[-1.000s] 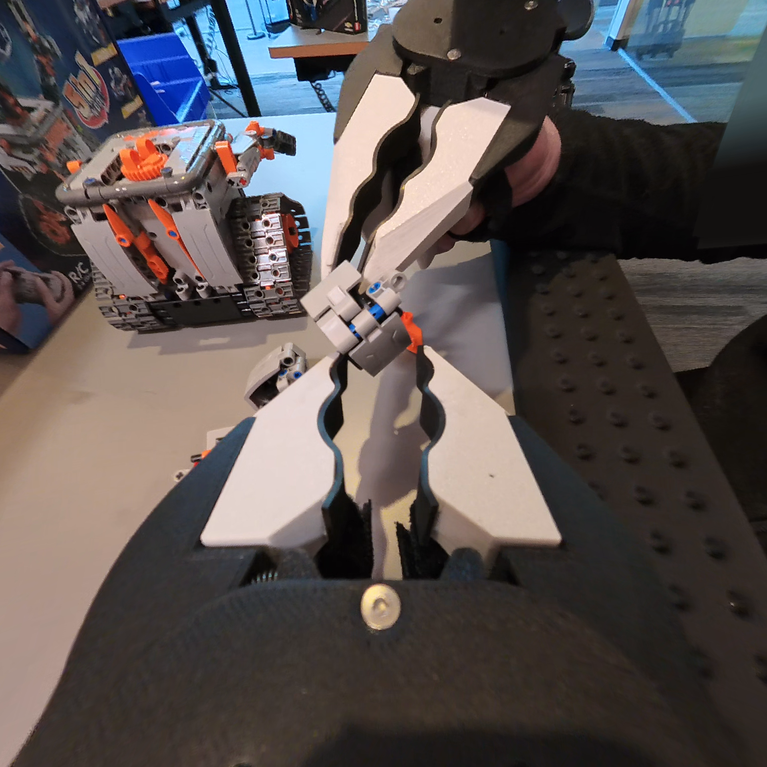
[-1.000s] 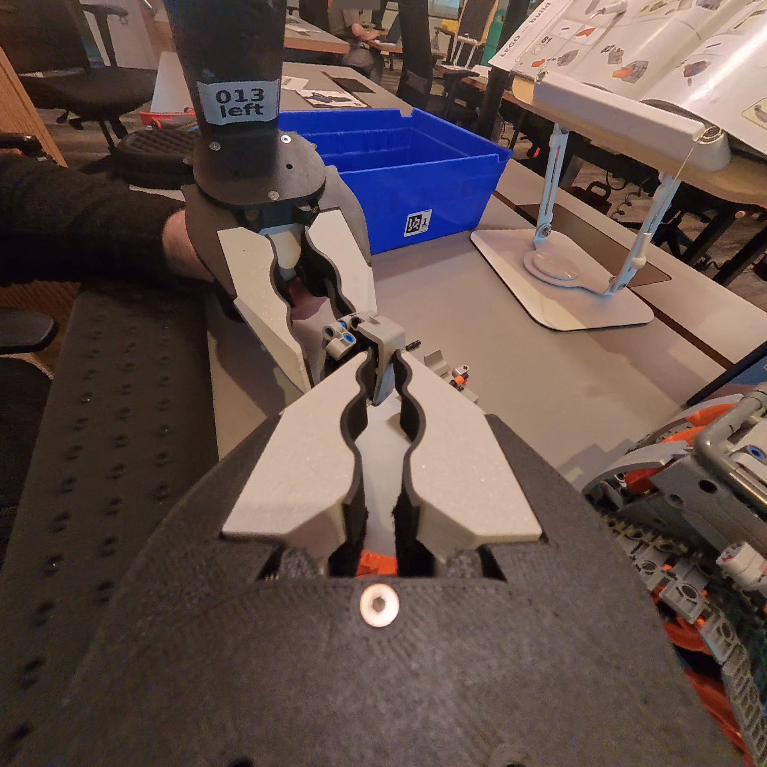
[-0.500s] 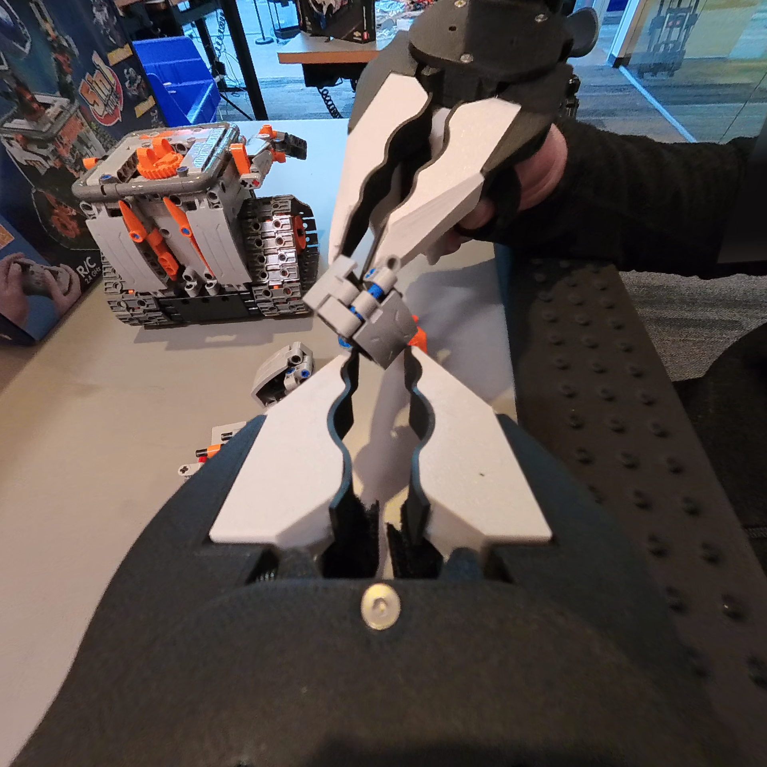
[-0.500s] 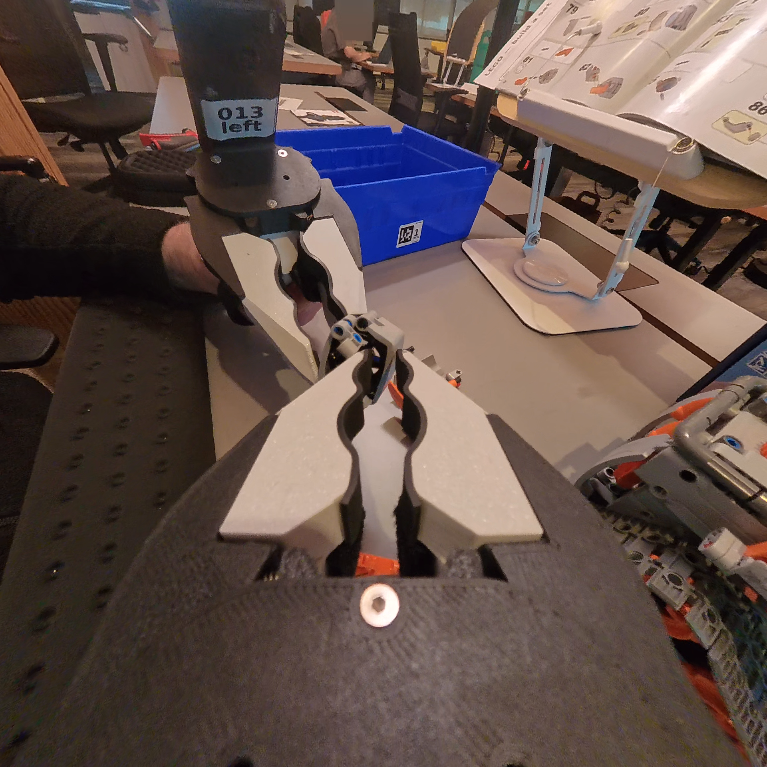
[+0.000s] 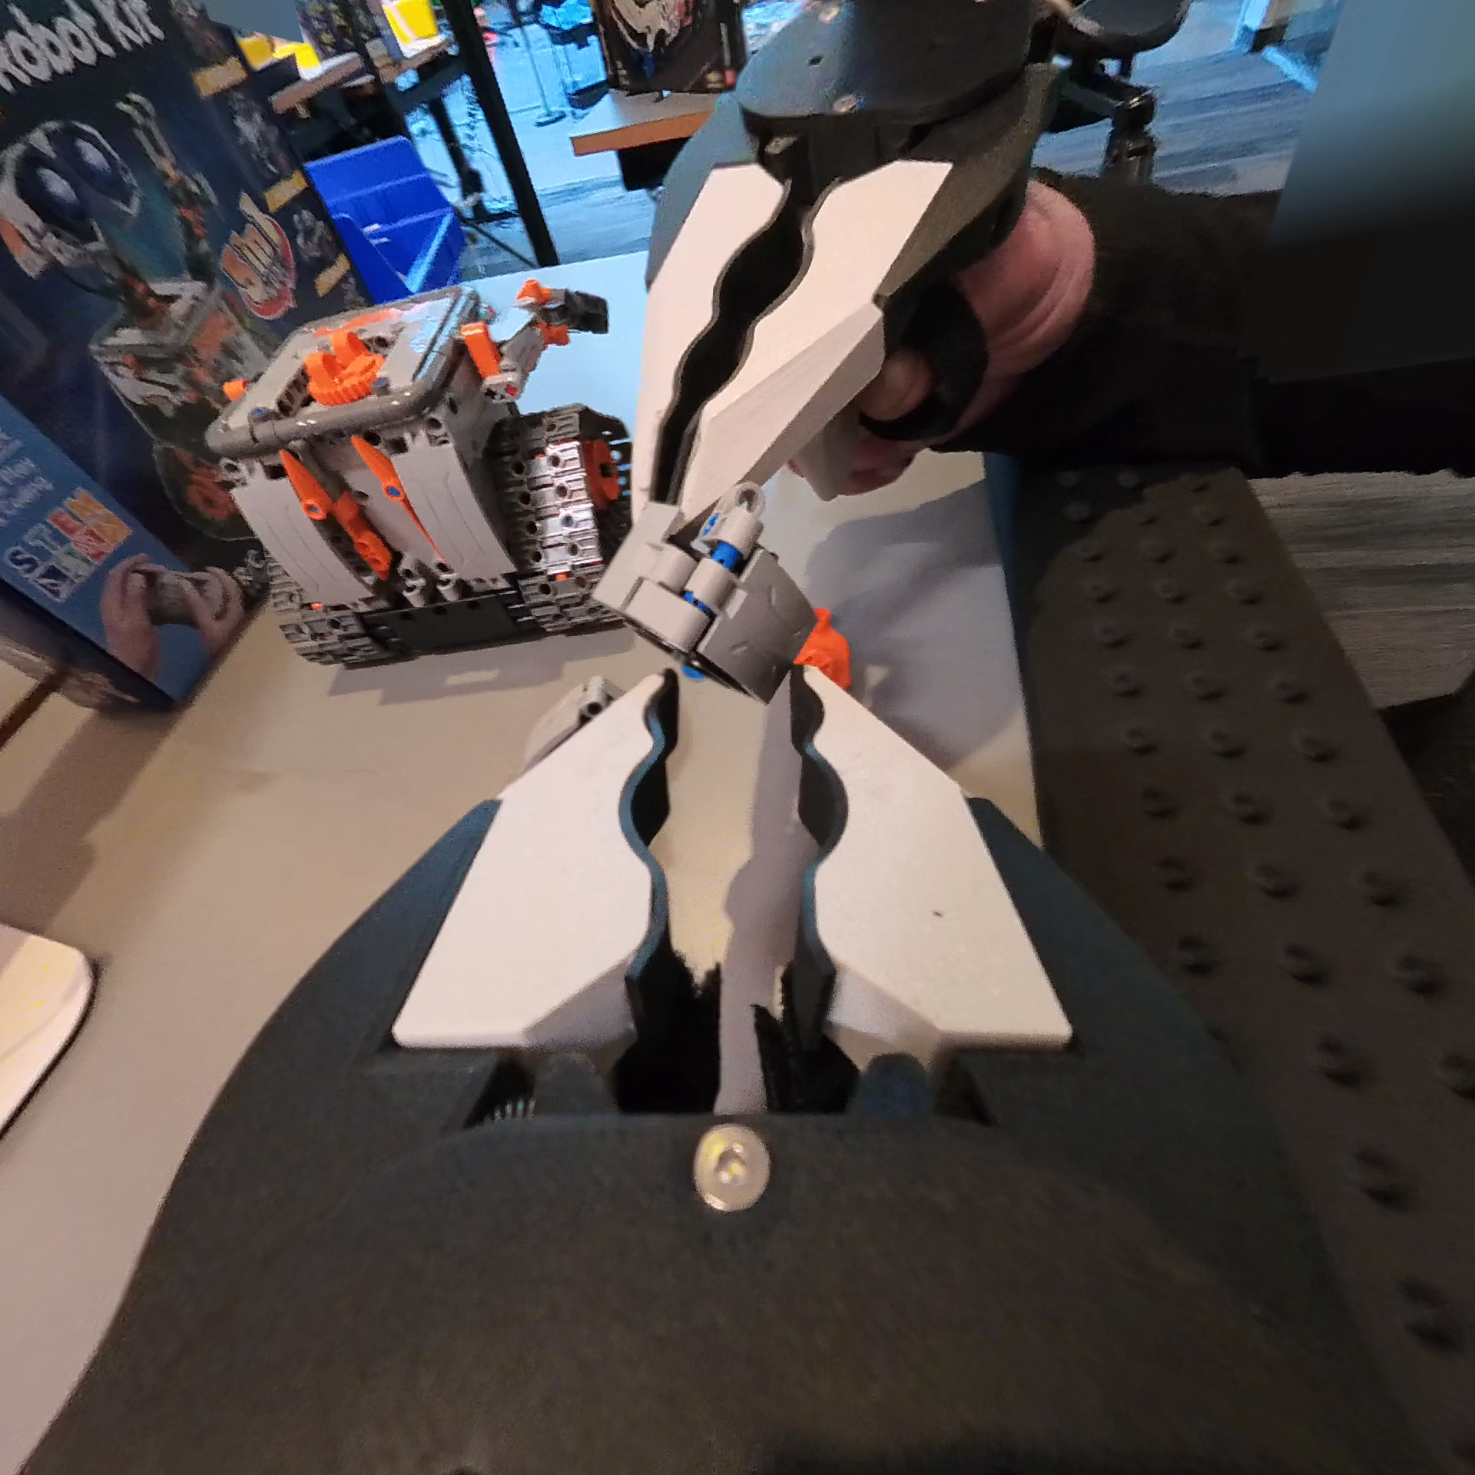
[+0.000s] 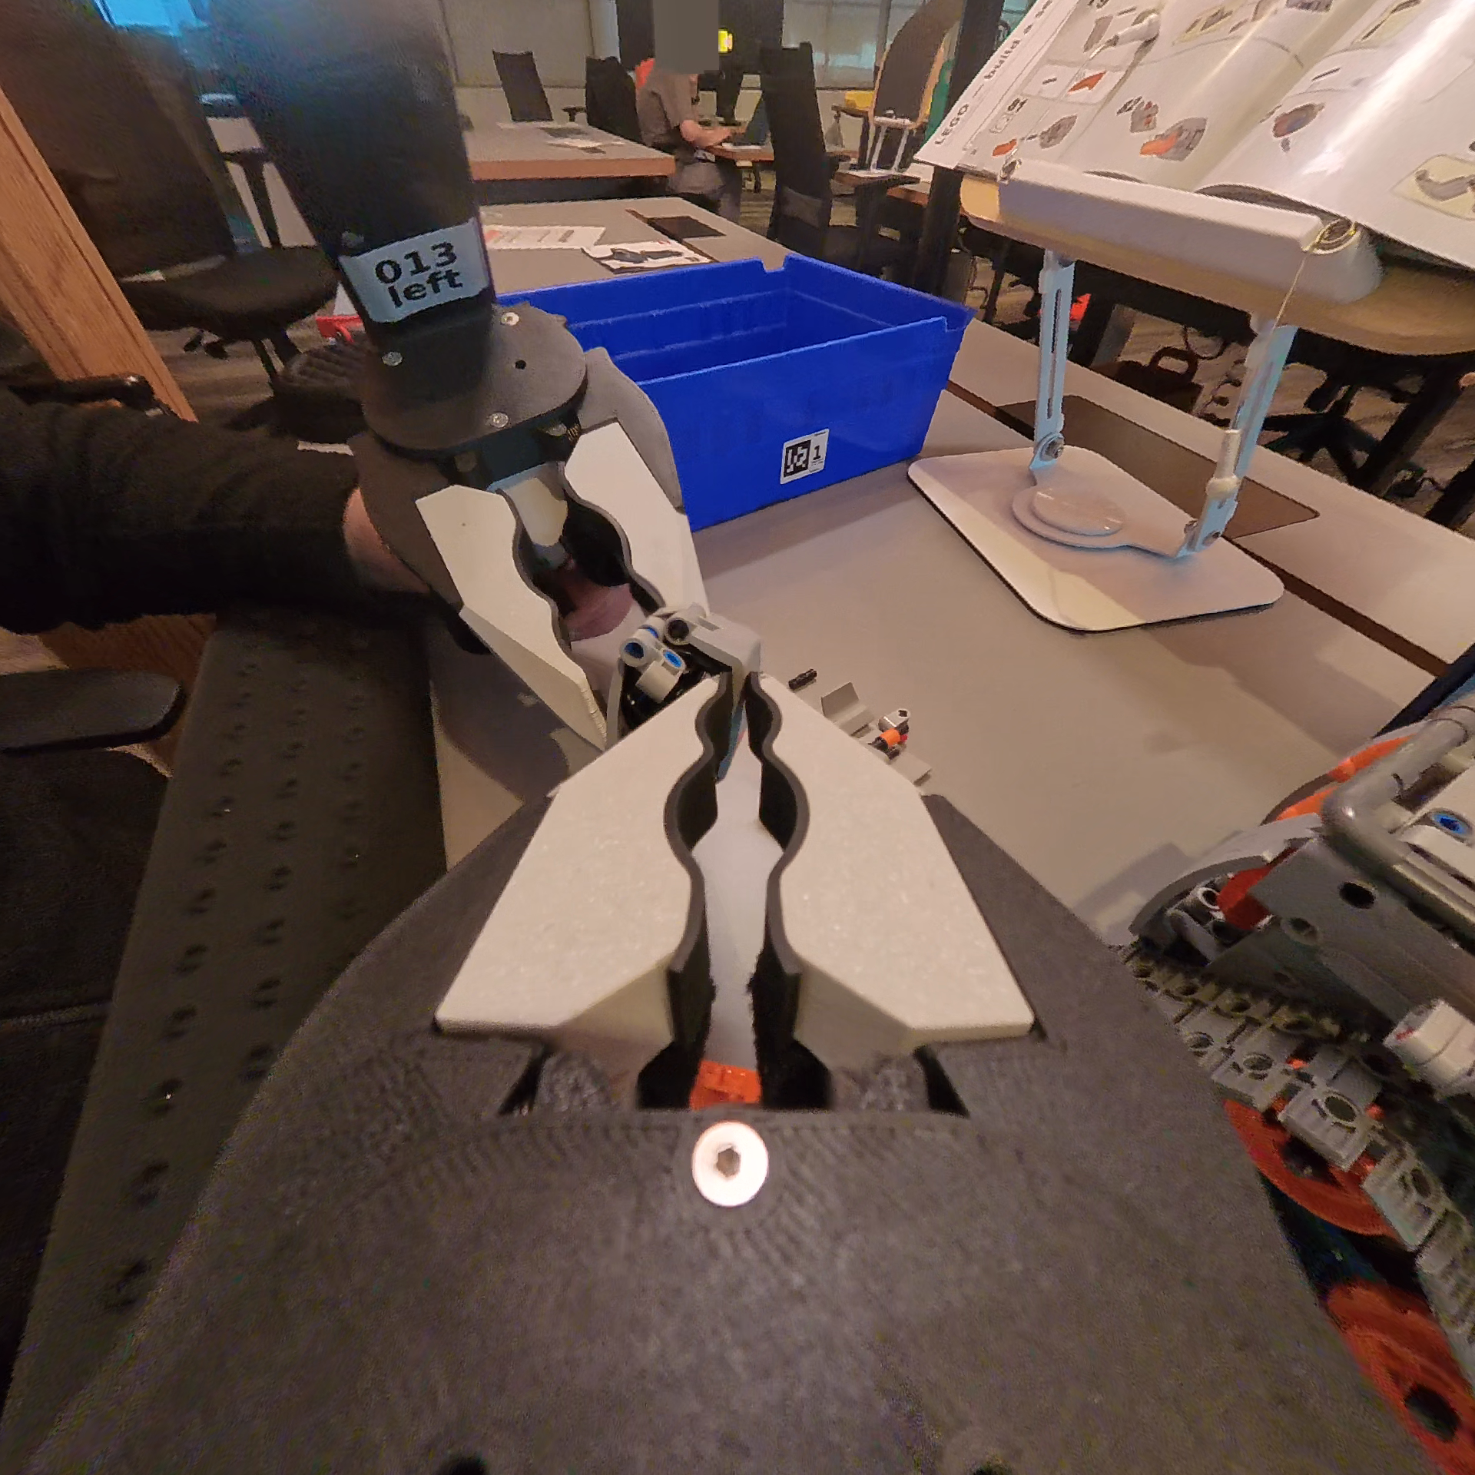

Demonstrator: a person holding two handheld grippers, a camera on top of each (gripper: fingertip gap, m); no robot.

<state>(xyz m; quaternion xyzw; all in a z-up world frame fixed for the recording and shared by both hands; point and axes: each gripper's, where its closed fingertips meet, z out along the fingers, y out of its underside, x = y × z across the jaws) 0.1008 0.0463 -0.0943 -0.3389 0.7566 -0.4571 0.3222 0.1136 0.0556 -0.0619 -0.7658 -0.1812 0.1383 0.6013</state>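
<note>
Left wrist view: we see our left gripper [image 5: 730, 686] with its jaws set narrowly apart, the lower corner of a grey brick sub-assembly [image 5: 702, 595] dipping between its tips; whether the tips actually pinch it we cannot tell. The right gripper [image 5: 678, 511] comes down from above, held by a hand [image 5: 998, 335] in a black sleeve, and is closed on the top of the same sub-assembly, which hangs above the bench [image 5: 199, 798]. The piece shows blue pins and pale round connectors, with an orange part [image 5: 822, 646] just behind it. A tracked brick robot [image 5: 423, 487] in grey and orange stands well to the left on the bench, in front of a printed box [image 5: 104, 335].

In the right wrist view, our right gripper [image 6: 738, 686] clamps a thin grey edge of the sub-assembly [image 6: 678, 654], while the left gripper [image 6: 607, 718] reaches in from the left, its far tip hidden behind the piece. Small loose parts [image 6: 878, 726] lie just beyond on the bench [image 6: 1038, 718]. A blue bin [image 6: 758, 375] and a stand carrying an instruction booklet [image 6: 1237, 104] sit farther back. The tracked robot [image 6: 1317, 958] is cut off at the right edge.
</note>
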